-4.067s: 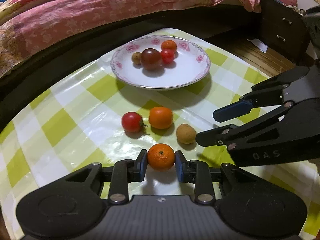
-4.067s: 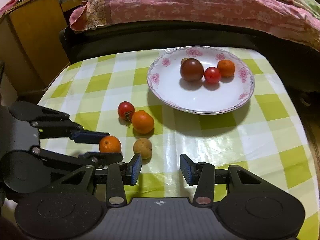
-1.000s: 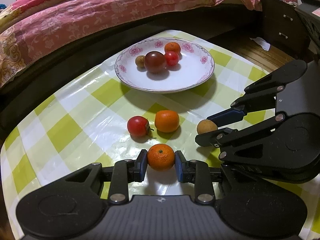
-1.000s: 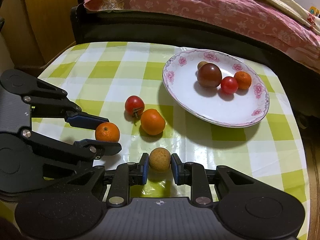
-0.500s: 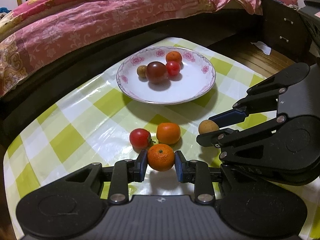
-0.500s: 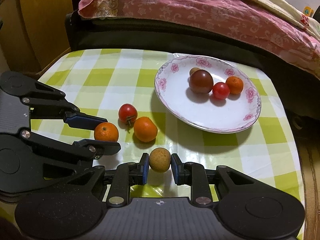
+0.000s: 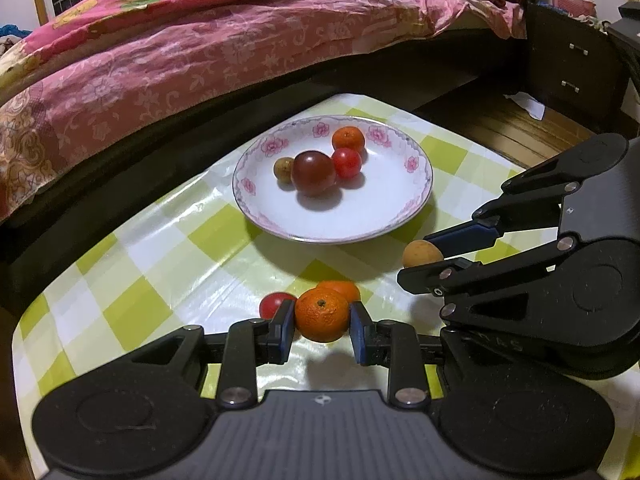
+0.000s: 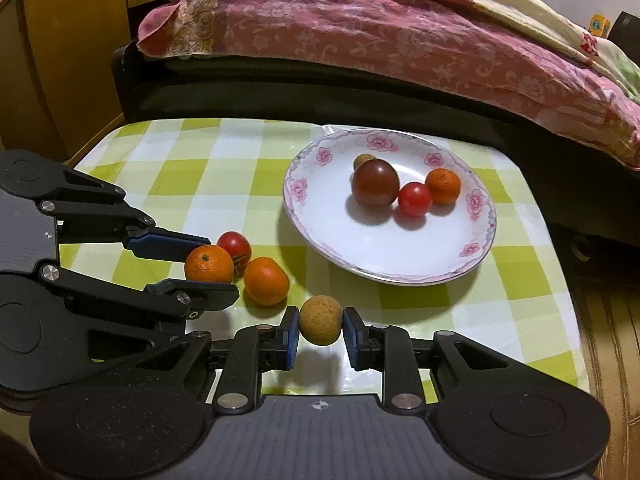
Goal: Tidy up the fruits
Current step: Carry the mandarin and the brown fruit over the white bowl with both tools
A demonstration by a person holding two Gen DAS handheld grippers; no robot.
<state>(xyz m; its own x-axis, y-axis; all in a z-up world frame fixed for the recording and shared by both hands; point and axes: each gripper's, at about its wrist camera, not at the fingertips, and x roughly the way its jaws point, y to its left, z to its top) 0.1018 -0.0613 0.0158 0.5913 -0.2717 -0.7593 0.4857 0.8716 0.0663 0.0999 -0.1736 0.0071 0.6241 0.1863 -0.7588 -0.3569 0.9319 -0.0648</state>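
My left gripper [image 7: 322,330] is shut on a small orange mandarin [image 7: 321,314] and holds it above the checked tablecloth. It also shows in the right wrist view [image 8: 209,263]. My right gripper [image 8: 320,334] is shut on a tan round fruit [image 8: 320,321], also lifted; it shows in the left wrist view [image 7: 422,254]. A white flowered plate [image 8: 400,258] at the far side holds a dark tomato [image 8: 375,182], a red tomato [image 8: 415,199], a mandarin [image 8: 443,185] and a small tan fruit [image 8: 362,159]. A red tomato [image 8: 235,243] and an orange fruit [image 8: 266,281] lie on the cloth.
The table with the green and white cloth [image 8: 192,176] is small, with edges close on all sides. A bed with a pink quilt [image 8: 380,40] runs behind it. A wooden cabinet [image 8: 60,60] stands at the left and a dark drawer unit [image 7: 572,64] at the right.
Both grippers have risen and moved toward the plate with their fruits. The right gripper, open 4 s ago, has closed on the tan fruit and lifted it.
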